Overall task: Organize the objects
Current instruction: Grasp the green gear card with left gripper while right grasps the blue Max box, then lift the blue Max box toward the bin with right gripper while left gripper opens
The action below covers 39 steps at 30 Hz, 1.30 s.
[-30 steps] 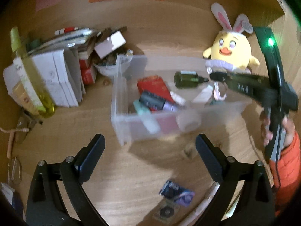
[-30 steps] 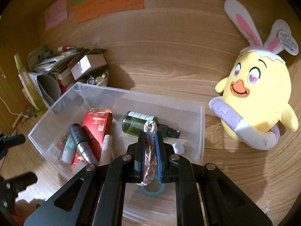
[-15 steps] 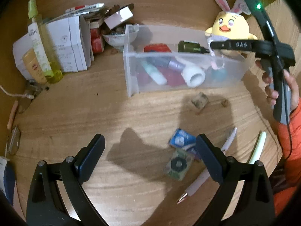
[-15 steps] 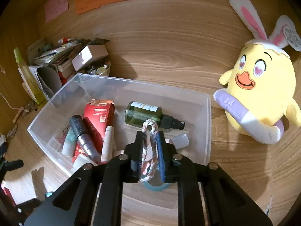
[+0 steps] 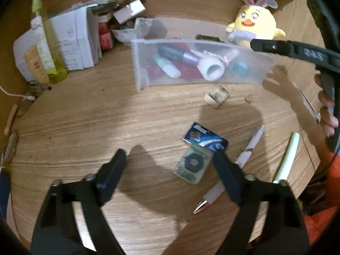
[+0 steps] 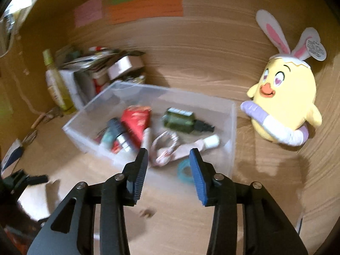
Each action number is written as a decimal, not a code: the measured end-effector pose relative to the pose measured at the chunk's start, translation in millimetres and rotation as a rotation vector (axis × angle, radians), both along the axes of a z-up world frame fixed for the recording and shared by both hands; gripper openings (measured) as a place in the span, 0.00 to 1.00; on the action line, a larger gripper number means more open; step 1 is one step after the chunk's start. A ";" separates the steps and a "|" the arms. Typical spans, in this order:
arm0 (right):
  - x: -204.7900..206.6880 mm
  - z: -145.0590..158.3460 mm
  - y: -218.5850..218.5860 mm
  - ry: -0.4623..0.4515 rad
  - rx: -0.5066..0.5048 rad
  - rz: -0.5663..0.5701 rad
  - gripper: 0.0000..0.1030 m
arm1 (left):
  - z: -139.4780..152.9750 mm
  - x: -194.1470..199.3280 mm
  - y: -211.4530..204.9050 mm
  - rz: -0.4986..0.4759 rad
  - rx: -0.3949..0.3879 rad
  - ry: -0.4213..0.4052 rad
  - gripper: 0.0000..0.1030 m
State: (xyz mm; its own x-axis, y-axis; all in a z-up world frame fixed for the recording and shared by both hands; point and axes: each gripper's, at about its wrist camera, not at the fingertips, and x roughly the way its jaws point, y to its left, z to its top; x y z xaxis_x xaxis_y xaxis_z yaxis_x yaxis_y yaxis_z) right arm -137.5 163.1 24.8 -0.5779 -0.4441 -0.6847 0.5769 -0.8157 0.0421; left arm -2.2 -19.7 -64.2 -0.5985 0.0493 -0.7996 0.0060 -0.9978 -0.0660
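Nearest in the left wrist view, the left claw (image 5: 170, 170) stands wide open and empty above the tabletop (image 5: 85, 127). Its right finger hides a corner of a green packet (image 5: 192, 163), and a blue box (image 5: 205, 139) overlaps the packet's far edge. A pen (image 5: 233, 167) lies beside them, its middle hidden behind that same finger. A pale stick (image 5: 288, 156) lies near the tabletop's edge. Farther out sit a small cube (image 5: 216, 96) and a tiny brown nub (image 5: 248, 99), both too blurred to name.

In the right wrist view the right claw (image 6: 167, 174) is open too, gripping nothing, raised just before the bin (image 6: 232, 127). The braided loop (image 6: 164, 146) lies inside the bin, past the fingertips, on a pale tube (image 6: 201, 144). A teal ring (image 6: 186, 171) lies at the near wall, partly behind the right finger. Deeper in are a green bottle (image 6: 180, 119), a red carton (image 6: 136, 121) and several smeared tubes that cannot be told apart.

Right of the bin sits a chick plush (image 6: 284, 104). To the bin's far left stands a cluttered stack of boxes (image 5: 72, 42) with a yellow bottle (image 5: 45, 48) beside it; the view is blurred there. Coloured notes (image 6: 146, 7) are stuck on the back wall.
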 end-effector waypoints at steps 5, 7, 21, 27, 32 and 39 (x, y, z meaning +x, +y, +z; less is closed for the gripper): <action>31.1 -12.7 -11.0 -0.048 0.001 0.096 0.37 | -1.3 3.0 -0.4 0.006 -0.004 0.018 0.62; 43.4 -18.9 -18.2 -0.067 0.006 0.136 0.37 | -0.9 4.7 -2.9 0.009 0.002 0.027 0.54; 85.2 -63.3 -79.0 -0.147 0.117 0.357 0.37 | -0.3 15.5 -26.9 0.070 0.068 0.059 0.23; 87.1 -72.0 -89.9 -0.153 0.155 0.366 0.37 | 4.8 17.2 -32.9 0.086 0.074 0.085 0.23; 86.5 -72.6 -93.8 -0.126 0.168 0.349 0.24 | 13.6 15.5 -32.7 0.082 0.072 0.113 0.18; 80.2 -56.0 -78.6 -0.102 0.109 0.290 0.24 | 28.0 9.5 -28.2 0.071 0.071 0.155 0.15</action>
State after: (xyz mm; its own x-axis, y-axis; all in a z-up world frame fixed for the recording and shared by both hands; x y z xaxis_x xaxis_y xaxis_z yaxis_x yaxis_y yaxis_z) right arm -57.3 84.5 -31.2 -0.3645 -0.5013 -0.7848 0.7830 -0.6212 0.0331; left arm 7.3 -47.9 -36.1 -0.7182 0.0560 -0.6935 0.0602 -0.9880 -0.1421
